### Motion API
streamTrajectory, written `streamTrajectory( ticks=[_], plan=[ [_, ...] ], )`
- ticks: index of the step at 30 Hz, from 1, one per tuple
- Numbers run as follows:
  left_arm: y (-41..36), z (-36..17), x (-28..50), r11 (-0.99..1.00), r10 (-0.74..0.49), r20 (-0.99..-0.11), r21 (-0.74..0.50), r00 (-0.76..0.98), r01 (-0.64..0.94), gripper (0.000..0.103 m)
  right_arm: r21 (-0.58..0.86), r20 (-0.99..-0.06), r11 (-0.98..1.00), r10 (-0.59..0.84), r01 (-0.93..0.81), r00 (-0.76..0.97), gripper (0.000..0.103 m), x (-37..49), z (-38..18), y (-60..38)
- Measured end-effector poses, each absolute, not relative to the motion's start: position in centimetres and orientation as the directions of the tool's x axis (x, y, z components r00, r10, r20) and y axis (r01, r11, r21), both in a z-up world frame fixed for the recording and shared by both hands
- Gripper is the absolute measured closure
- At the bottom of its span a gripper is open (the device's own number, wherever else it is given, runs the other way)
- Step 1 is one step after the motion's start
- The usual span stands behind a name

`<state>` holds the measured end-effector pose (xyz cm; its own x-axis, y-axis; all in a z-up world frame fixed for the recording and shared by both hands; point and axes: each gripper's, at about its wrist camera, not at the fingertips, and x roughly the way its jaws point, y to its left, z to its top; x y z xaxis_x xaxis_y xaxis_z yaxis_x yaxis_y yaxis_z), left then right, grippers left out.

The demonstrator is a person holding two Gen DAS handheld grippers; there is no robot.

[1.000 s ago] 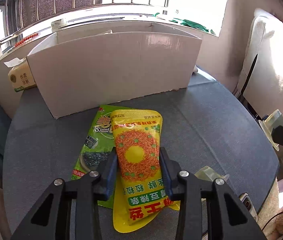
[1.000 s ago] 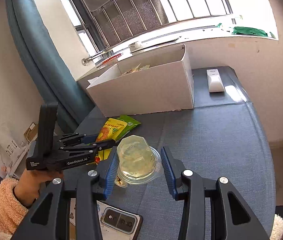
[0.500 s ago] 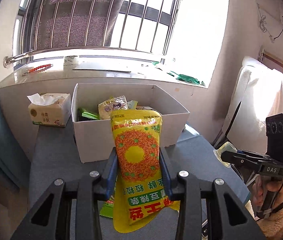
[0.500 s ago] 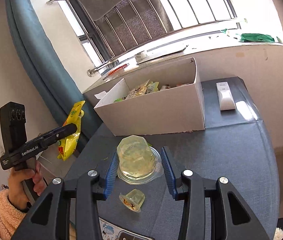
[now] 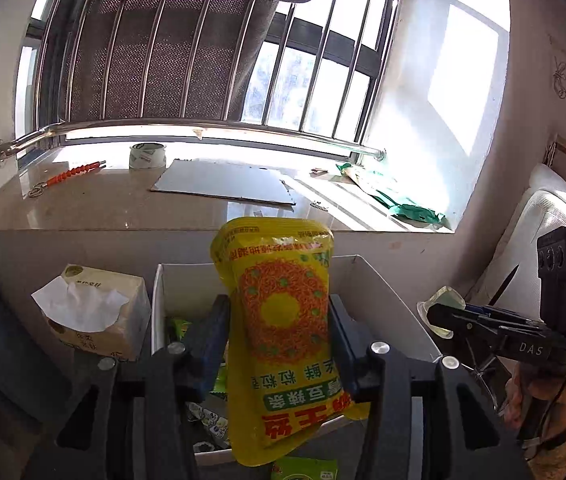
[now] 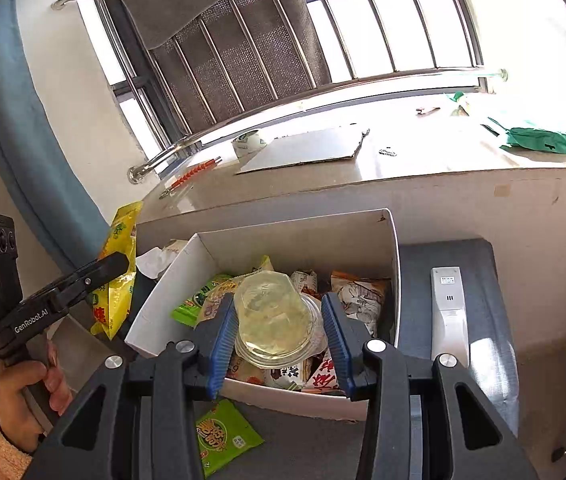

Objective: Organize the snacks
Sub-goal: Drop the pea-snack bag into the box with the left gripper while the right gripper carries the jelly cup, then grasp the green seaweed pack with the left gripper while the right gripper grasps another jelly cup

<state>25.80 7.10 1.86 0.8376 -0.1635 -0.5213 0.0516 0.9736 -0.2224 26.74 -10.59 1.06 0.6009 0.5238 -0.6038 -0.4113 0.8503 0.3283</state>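
My left gripper (image 5: 279, 330) is shut on a yellow snack bag (image 5: 283, 320) and holds it upright above the near left part of the white cardboard box (image 5: 383, 292). My right gripper (image 6: 279, 328) is shut on a clear jelly cup (image 6: 271, 320) and holds it over the box's open top (image 6: 303, 236). The box holds several snack packets (image 6: 357, 296). The left gripper with its yellow bag (image 6: 117, 280) shows at the left of the right wrist view. The right gripper with its cup (image 5: 445, 300) shows at the right of the left wrist view.
A green snack packet (image 6: 223, 436) lies on the grey table in front of the box. A white remote (image 6: 449, 312) lies right of the box. A tissue pack (image 5: 95, 312) stands left of the box. The windowsill (image 5: 123, 204) runs behind.
Both grippers have risen and moved forward toward the box with their loads. The yellow bag was lifted off the table. The jelly cup now hangs over the box's inside.
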Motion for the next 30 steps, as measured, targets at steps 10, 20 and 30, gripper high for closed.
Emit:
streamTrajectory(
  ticks=[10, 20, 30],
  plan=[
    [8.6, 0.6, 24.4, 0.98, -0.103, -0.542, -0.197, 0.834, -0.006, 0.0, 0.321, -0.575, 0.872, 0.489, -0.369, 0.656, 0.0, 27.8, 0.9, -11.3],
    [8.0, 2.6, 17.3, 0.986, -0.094, -0.468, -0.163, 0.879, 0.019, 0.0, 0.283, -0.51, 0.831, 0.553, -0.478, 0.659, 0.0, 21.7, 3.0, -10.9],
    [4.5, -0.3, 7.8, 0.983, -0.146, -0.448, -0.163, 0.882, 0.08, 0.0, 0.252, -0.512, 0.814, 0.571, -0.523, 0.642, 0.0, 11.8, 1.0, -12.4]
  ],
)
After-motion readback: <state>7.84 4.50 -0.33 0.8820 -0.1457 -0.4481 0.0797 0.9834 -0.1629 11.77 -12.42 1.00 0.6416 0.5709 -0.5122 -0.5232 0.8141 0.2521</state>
